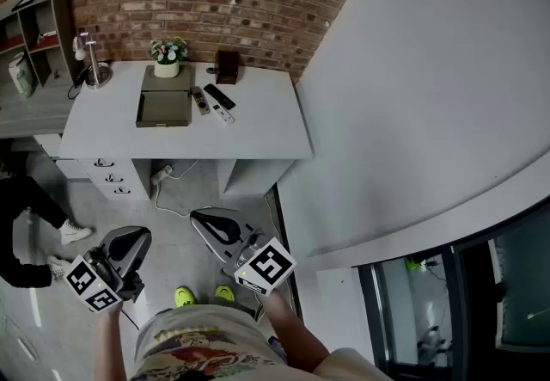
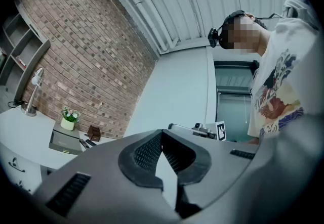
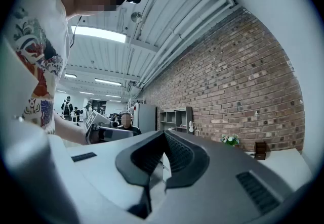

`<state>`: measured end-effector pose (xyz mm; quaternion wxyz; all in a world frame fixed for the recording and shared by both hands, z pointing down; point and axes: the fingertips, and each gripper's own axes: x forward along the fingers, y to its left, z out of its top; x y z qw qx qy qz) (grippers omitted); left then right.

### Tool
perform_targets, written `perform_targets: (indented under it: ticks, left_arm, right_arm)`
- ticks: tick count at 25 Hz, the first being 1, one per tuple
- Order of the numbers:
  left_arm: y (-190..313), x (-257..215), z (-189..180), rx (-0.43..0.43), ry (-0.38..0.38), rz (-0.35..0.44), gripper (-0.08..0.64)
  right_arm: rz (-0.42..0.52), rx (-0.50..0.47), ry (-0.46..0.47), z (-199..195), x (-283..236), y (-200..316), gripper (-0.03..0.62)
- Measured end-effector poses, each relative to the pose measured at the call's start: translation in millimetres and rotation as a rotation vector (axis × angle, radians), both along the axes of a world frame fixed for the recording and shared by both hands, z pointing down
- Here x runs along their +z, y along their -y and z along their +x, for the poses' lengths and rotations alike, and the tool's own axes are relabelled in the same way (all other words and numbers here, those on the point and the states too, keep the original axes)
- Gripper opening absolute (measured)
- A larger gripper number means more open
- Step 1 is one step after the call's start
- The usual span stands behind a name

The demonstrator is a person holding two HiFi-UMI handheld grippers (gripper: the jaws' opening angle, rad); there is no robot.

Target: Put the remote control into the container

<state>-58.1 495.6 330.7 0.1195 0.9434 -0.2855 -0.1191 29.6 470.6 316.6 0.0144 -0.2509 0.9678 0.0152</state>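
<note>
Both tools are clenched and empty. In the left gripper view the left gripper (image 2: 162,134) has its ribbed pads (image 2: 147,152) meeting at the tips, with nothing between them. The right gripper view shows the same of the right gripper (image 3: 163,136): jaws drawn together on nothing, with only the brick wall (image 3: 243,81) and a far room beyond.

In the head view both sit low in the frame over the floor (image 1: 176,237), the left gripper (image 1: 133,240) at lower left and the right gripper (image 1: 206,220) near the bottom centre. Each touches nothing and is well apart from the desk (image 1: 258,125) in the upper left of the frame.

On that desk lies the container (image 1: 163,108), an open grey tray with nothing in it. Just right of it lie three remotes outside the tray: a grey remote control (image 1: 199,101) nearest its edge, a black remote control (image 1: 219,96) beside that, and a white remote control (image 1: 223,115) slightly lower in the frame. A potted plant (image 1: 168,52) stands at the tray's upper edge, and a brown box (image 1: 228,66) stands near the wall.
</note>
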Motion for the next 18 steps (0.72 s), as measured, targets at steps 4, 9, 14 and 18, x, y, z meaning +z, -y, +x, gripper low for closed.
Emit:
perform_targets:
  ticks: [4, 9, 14, 18]
  left_arm:
    - [-0.5, 1.7, 0.1, -0.002, -0.013, -0.003, 0.005]
    - [1.6, 0.3, -0.5, -0.001, -0.007, 0.005, 0.005]
    - [4.7, 1.8, -0.4, 0.000, -0.005, 0.005, 0.005]
    - [9.9, 3.8, 1.3, -0.011, 0.040, 0.015, 0.005]
  right_arm:
    - [0.008, -0.009, -0.006, -3.4, -0.3, -0.3, 0.009]
    - [0.016, -0.007, -0.014, -5.3, -1.4, 2.5, 0.009]
    - [0.002, -0.012, 0.005, -5.8, -0.6, 4.0, 0.009]
    - [-0.023, -0.023, 0.036, -7.1, -2.4, 5.7, 0.011]
